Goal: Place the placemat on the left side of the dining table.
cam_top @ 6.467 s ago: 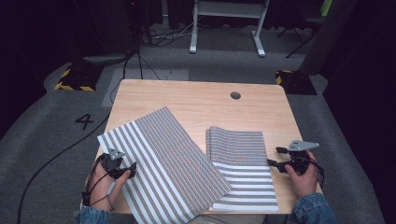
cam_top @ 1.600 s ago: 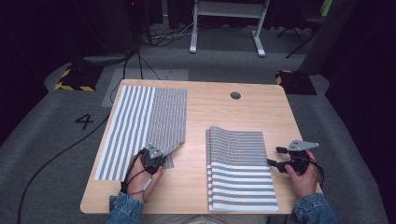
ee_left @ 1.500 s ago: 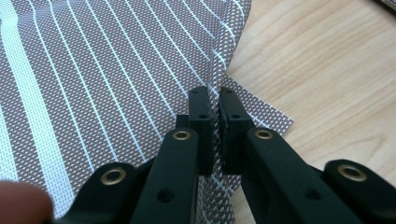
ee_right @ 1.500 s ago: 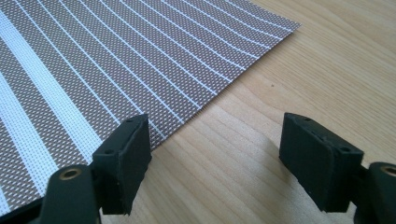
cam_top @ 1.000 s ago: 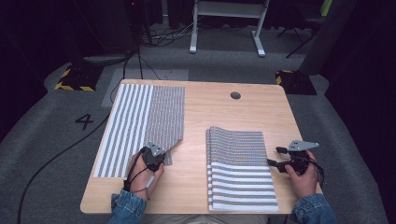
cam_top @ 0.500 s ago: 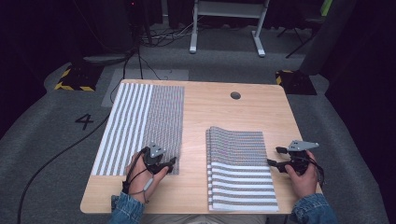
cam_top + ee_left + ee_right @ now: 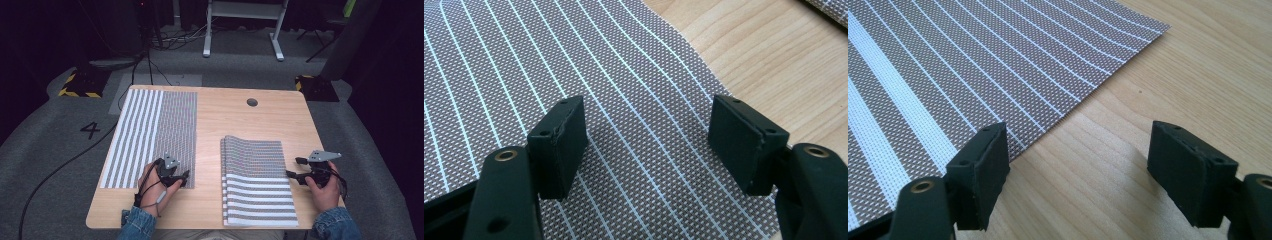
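A striped woven mat (image 7: 150, 132) lies flat on the left half of the wooden table (image 7: 225, 120). Its left part has broad white stripes and its right part fine ones. My left gripper (image 7: 183, 176) hovers at the mat's near right corner. In the left gripper view its jaws (image 7: 649, 125) have just been opening and stand wide apart above the mat (image 7: 524, 60), with nothing between them. A stack of similar striped mats (image 7: 257, 182) sits at the right. My right gripper (image 7: 294, 168) is open beside the stack's right edge, over bare wood (image 7: 1128, 75) next to the top mat (image 7: 948, 60).
A round cable hole (image 7: 252, 102) sits at the table's far middle. Bare wood runs between the flat mat and the stack. On the grey floor behind are cables (image 7: 145, 65), a white desk frame (image 7: 240, 30) and a painted number 4 (image 7: 91, 130).
The single mat, earlier lying askew and overlapping the stack, now lies square at the table's left. Within the last second the left gripper let go of its near right corner. The right hand stayed still.
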